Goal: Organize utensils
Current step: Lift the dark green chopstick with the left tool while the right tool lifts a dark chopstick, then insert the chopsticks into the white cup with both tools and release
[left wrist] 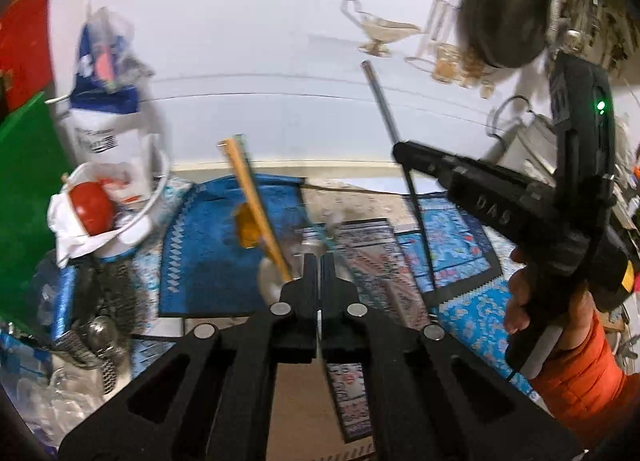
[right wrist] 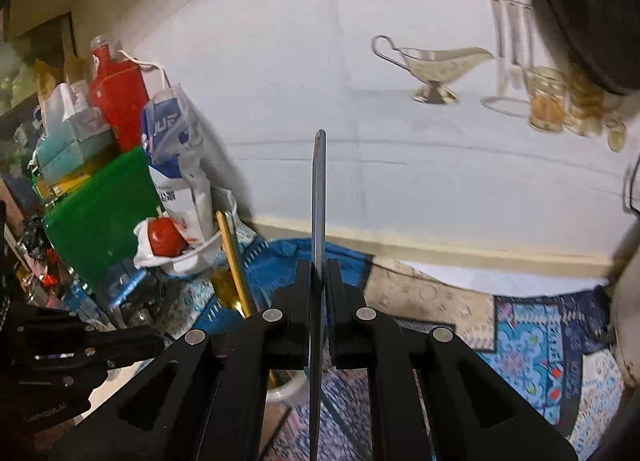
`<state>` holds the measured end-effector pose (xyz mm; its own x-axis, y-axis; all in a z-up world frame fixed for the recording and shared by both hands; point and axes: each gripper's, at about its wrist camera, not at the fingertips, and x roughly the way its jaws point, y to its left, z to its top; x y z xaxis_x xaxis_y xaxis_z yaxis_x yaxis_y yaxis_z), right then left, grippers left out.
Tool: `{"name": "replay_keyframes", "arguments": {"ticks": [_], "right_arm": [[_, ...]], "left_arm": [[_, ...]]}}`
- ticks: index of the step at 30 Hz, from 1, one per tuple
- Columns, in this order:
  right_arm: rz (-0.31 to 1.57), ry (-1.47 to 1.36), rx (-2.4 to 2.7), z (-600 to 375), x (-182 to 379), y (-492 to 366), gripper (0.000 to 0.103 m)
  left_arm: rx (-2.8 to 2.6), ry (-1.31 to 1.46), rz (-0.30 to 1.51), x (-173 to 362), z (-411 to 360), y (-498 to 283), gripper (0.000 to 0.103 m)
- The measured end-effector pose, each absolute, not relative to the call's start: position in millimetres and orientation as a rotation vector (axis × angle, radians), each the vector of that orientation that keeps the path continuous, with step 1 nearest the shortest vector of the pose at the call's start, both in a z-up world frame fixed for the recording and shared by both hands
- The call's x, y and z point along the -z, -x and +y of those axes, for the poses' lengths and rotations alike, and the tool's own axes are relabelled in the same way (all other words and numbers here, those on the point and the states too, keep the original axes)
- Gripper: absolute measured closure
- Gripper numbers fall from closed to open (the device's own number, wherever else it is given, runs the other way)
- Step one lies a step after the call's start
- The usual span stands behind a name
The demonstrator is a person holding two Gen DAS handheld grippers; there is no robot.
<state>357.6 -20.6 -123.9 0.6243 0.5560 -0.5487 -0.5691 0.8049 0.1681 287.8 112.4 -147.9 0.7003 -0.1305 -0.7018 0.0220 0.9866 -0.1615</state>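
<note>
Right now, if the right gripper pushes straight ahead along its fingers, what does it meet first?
Probably the white wall. The right gripper, shut on a metal utensil handle, points there; nothing shows between, though depth is unclear.

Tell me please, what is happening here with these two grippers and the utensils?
A person is sorting utensils with a handheld gripper in each hand. The right gripper is shut on a long metal utensil, held upright above the patterned blue mats. The left gripper is shut on the thin glass rim of a container holding a yellow-handled utensil. It seems the metal utensil may go into that container next. Glassware and a metal gravy boat stand behind.
</note>
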Motion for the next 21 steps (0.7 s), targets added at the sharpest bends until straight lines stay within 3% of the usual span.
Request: {"name": "replay_keyframes", "arguments": {"ticks": [21], "right_arm": [[0.508,0.066,-0.575,55,165,-378,0.097]], "left_arm": [[-0.078,0.224,0.882,183,190,-281,0.095]]}}
